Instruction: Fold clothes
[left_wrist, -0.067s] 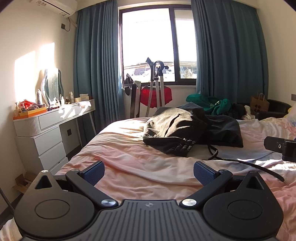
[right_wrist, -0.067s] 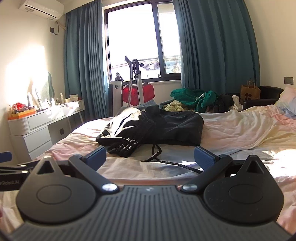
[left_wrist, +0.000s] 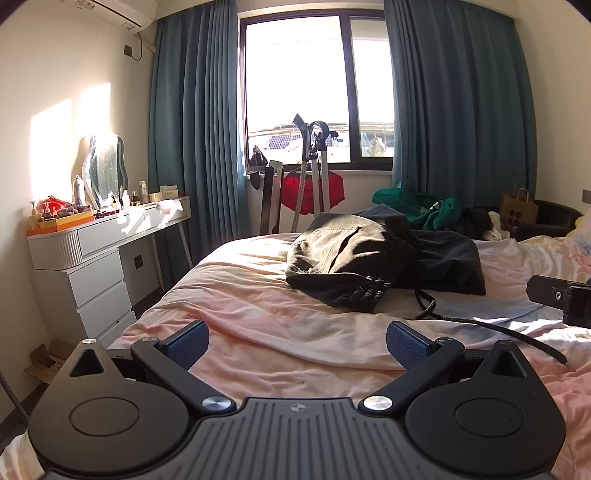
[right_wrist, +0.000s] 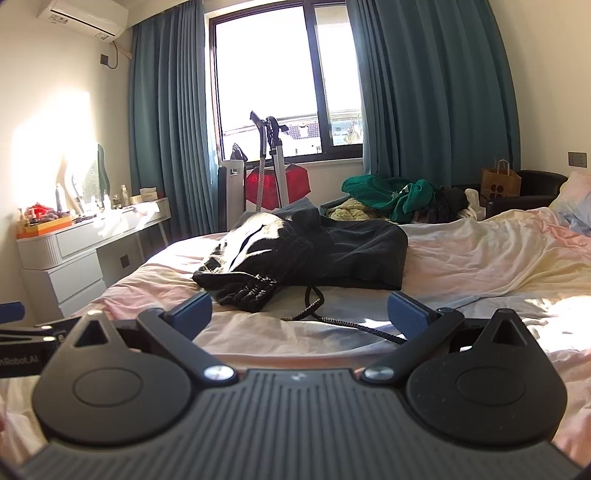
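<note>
Clothes (left_wrist: 384, 264) mid-bed, bare sheet (left_wrist: 258, 325) around; left claw (left_wrist: 297, 345), right claw (right_wrist: 299, 314) both agape, empty.

Our left gripper (left_wrist: 297, 345) and right gripper (right_wrist: 300, 317) look the same: black ribbed body, round side discs, silver screws, blue fingertip pads (left_wrist: 406, 345). White lettering on one.

From my seat, both wrist cameras sit low over the bed (left_wrist: 258, 314), facing the window (right_wrist: 284, 85); each shows the same dark clothes pile (left_wrist: 369, 258) nearby
</note>
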